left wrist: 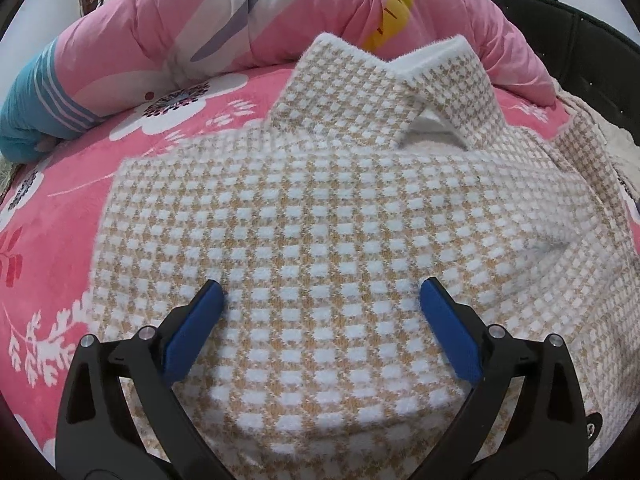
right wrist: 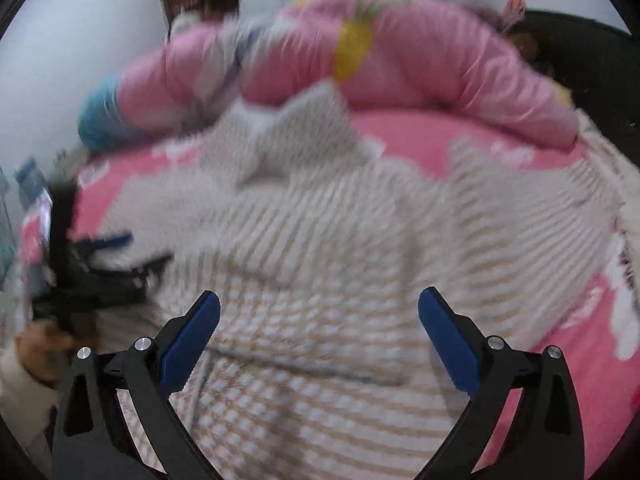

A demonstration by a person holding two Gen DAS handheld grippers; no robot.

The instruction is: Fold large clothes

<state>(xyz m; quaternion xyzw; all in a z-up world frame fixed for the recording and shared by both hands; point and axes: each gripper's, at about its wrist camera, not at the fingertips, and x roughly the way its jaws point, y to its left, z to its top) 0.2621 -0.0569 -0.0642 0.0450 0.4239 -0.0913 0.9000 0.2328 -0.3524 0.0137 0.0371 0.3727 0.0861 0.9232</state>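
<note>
The checked sweater point(left wrist: 320, 232) lies flat on the pink bed point(left wrist: 56, 240), collar toward the rolled quilt point(left wrist: 160, 28). Both the left tongs point(left wrist: 320, 300) and right tongs point(right wrist: 320, 304) hang wide apart over it, holding nothing. A fold looks just done; next they likely need to pinch an edge.

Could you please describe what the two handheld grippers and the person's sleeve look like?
Both the left gripper and right gripper have black plastic arms, silver pivot screws and flat blue fingers. A cream sleeve shows at the right-wrist view's edge.
</note>
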